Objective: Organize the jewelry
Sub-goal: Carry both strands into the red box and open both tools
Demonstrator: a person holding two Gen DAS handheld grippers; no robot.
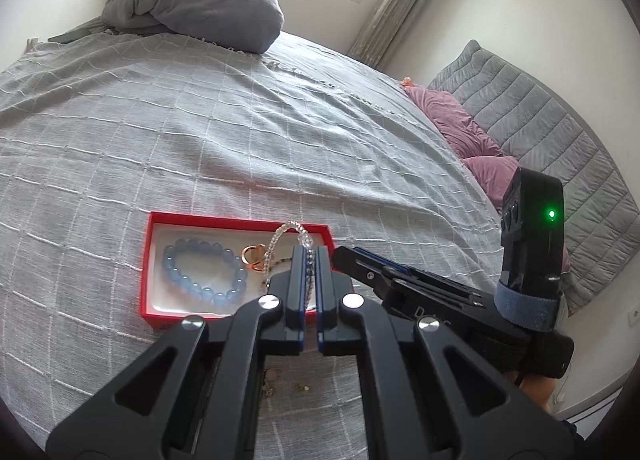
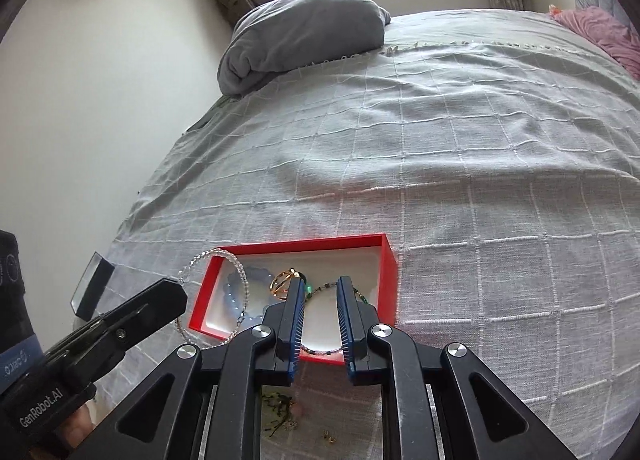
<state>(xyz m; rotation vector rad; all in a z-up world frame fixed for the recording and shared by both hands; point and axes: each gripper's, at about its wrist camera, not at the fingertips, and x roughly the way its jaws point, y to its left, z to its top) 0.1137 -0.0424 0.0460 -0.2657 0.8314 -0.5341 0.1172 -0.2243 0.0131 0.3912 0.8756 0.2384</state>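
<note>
Left wrist view showed the left gripper (image 1: 308,256) jaws clamped on a clear bead bracelet (image 1: 289,229) above the red box (image 1: 240,220). Right gripper (image 2: 319,292) jaws stood apart over that box, straddling a beaded chain (image 2: 320,291).

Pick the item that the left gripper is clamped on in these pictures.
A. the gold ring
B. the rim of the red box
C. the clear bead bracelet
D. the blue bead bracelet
C: the left gripper pinches the clear bead bracelet, whose loop arches above the red box, while the blue bead bracelet lies inside the box.
</note>
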